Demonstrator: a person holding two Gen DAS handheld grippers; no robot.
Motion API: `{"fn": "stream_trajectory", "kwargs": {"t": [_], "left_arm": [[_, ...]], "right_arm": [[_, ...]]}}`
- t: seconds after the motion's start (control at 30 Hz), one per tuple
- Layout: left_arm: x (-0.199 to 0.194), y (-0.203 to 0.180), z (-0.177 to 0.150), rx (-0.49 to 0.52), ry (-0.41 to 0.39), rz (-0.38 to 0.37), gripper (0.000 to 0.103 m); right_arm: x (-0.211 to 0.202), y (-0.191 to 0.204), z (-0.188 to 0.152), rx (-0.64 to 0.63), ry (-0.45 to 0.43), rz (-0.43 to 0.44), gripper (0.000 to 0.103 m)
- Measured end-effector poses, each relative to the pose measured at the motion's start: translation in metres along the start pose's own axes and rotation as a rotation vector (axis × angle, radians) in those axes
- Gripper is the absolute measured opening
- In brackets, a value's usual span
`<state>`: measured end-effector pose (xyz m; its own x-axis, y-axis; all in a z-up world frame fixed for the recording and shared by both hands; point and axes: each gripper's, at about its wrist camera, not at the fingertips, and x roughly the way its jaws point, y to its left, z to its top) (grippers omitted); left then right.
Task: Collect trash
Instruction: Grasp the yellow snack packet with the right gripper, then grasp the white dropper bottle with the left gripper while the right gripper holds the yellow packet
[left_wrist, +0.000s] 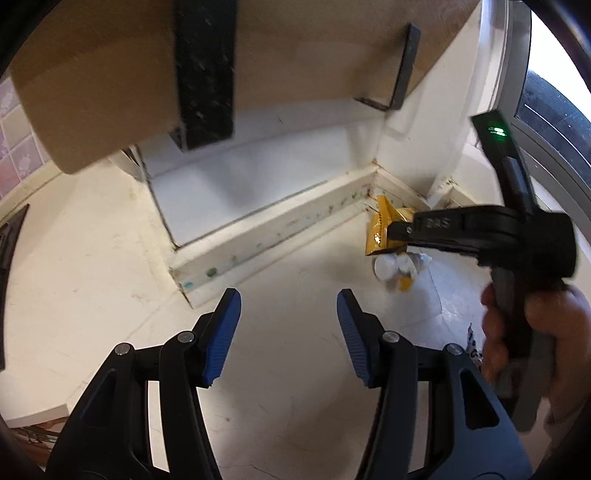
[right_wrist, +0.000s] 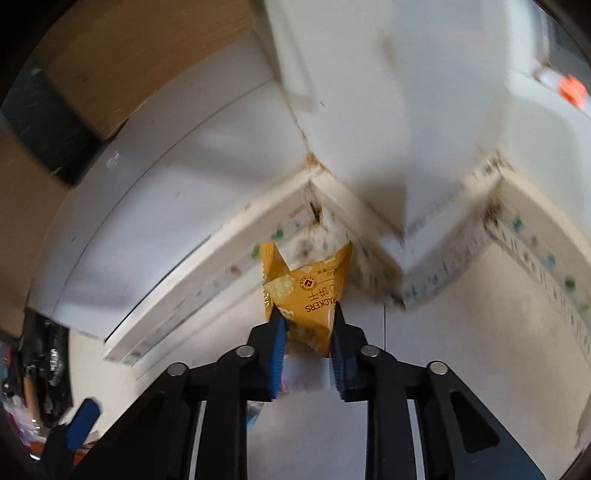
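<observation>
Pinching yellow cracker wrapper (right_wrist: 308, 302) near baseboard corner, right gripper (right_wrist: 306, 328) reaching low, left gripper (left_wrist: 288, 332) hovering spread, nothing held

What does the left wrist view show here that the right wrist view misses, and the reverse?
Only the left wrist view: the open left gripper, the person's hand on the right tool, and crumpled white trash beneath the packet. Only the right wrist view: the packet's "CRACKERS" print and the blue finger pads pinching it. Both: the right gripper shut on the yellow foil cracker packet near the white skirting corner.
</observation>
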<state>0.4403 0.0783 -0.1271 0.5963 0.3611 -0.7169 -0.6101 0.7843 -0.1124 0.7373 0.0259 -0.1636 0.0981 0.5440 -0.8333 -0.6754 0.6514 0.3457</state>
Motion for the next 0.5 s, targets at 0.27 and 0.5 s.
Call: {"fn": "stream_trajectory", "kwargs": {"t": [0.27,0.5], "left_arm": [[0.011,-0.001,-0.004,-0.043,0.087,-0.089,0.051],[0.012,-0.032,-0.002,0.043,0.149,-0.212,0.051]], "right_arm": [[-0.030,-0.026,-0.054,0.149,0.017,0.105,0.017],[-0.066,-0.049,-0.106,0.268,-0.040,0.193,0.015]]}}
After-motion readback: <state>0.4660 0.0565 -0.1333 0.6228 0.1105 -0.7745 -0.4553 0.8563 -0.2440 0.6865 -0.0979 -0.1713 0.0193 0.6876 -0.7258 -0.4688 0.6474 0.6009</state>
